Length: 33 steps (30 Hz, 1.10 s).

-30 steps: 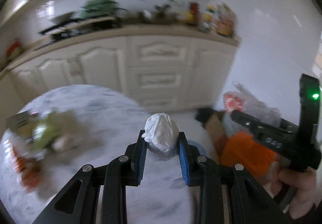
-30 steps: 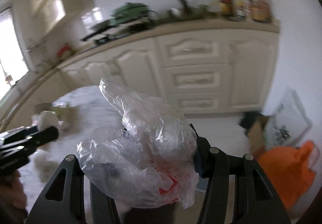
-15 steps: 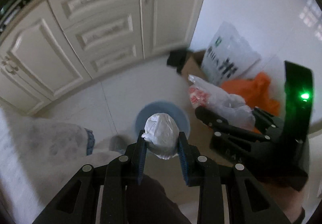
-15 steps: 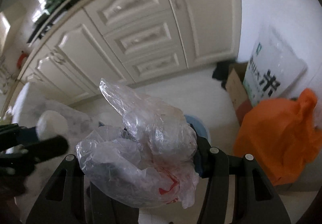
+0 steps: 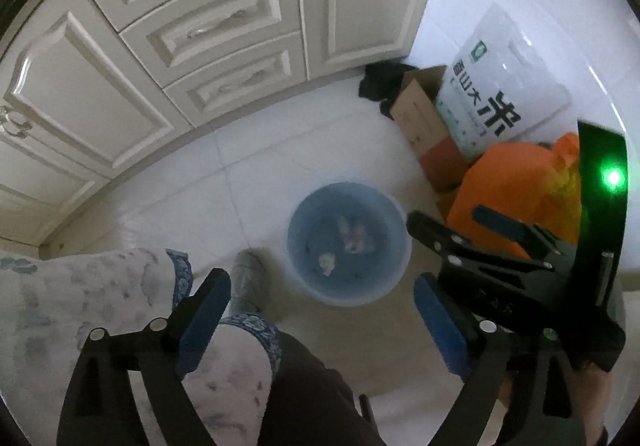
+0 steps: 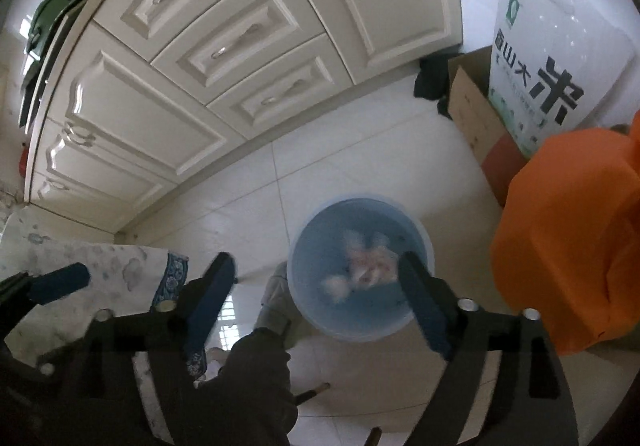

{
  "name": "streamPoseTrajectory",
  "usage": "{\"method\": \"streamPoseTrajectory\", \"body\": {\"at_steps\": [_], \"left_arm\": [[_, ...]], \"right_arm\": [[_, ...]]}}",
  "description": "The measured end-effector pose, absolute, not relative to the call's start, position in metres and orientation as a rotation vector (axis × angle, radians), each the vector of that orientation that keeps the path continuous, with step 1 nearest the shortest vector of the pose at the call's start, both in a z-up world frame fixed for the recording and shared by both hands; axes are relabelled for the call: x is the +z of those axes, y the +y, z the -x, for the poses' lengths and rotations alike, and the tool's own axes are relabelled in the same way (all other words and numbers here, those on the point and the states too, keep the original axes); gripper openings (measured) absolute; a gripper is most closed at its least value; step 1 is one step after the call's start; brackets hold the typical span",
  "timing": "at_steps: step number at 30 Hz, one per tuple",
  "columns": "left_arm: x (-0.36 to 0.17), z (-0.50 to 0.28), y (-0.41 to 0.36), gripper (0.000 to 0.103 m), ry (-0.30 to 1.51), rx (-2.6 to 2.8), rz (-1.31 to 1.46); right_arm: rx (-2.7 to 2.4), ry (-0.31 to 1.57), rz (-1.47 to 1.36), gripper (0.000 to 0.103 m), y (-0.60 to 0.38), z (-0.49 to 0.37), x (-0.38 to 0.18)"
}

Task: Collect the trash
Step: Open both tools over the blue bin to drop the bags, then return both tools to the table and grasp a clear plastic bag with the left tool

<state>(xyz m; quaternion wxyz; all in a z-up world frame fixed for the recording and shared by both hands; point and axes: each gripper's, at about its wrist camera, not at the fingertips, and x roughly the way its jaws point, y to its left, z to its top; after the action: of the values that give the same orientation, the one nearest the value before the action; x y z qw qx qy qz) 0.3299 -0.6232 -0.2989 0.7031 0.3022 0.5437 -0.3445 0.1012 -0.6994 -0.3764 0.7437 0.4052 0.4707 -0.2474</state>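
A round blue bin (image 5: 320, 286) stands on the white tiled floor, also in the right wrist view (image 6: 316, 316). Inside lie a crumpled white tissue (image 5: 326, 262) and a clear plastic bag (image 5: 354, 240), blurred in the right wrist view (image 6: 370, 264). My left gripper (image 5: 320, 312) is open and empty above the bin's near rim. My right gripper (image 6: 316, 282) is open and empty above the bin; it also shows at the right of the left wrist view (image 5: 460, 246).
Cream cabinets with drawers (image 5: 208, 25) line the far side. A cardboard box (image 5: 420, 117), a white rice sack (image 5: 496, 85) and an orange bag (image 5: 516, 189) stand right of the bin. A marble-patterned tablecloth edge (image 5: 80, 306) and the person's foot (image 5: 248, 282) are at left.
Both grippers have opened. The white tissue has dropped from the left one and the clear plastic bag from the right one; both now lie in the blue bin.
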Motion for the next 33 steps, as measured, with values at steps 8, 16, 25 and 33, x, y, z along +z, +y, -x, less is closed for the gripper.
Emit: {"method": "streamPoseTrajectory", "body": {"at_steps": [8,16,25,33], "left_arm": [[-0.216,-0.277,-0.559,0.098,1.099,-0.756,-0.608],[-0.136,-0.229,-0.474,0.102,0.940,-0.763,-0.460],[-0.066,-0.170,-0.318,0.102,0.727,-0.709,-0.297],[-0.042,-0.114,-0.192,0.102,0.592,-0.591,-0.188]], "right_arm": [[-0.603,0.983,-0.879,0.103,-0.686,-0.081,-0.345],[-0.601,0.902,-0.793,0.103,-0.650,-0.072,-0.272],[-0.524,0.769,-0.622,0.103,-0.572,-0.086,-0.167],[-0.391,0.677,-0.437,0.103,-0.477,-0.112,-0.094]]}}
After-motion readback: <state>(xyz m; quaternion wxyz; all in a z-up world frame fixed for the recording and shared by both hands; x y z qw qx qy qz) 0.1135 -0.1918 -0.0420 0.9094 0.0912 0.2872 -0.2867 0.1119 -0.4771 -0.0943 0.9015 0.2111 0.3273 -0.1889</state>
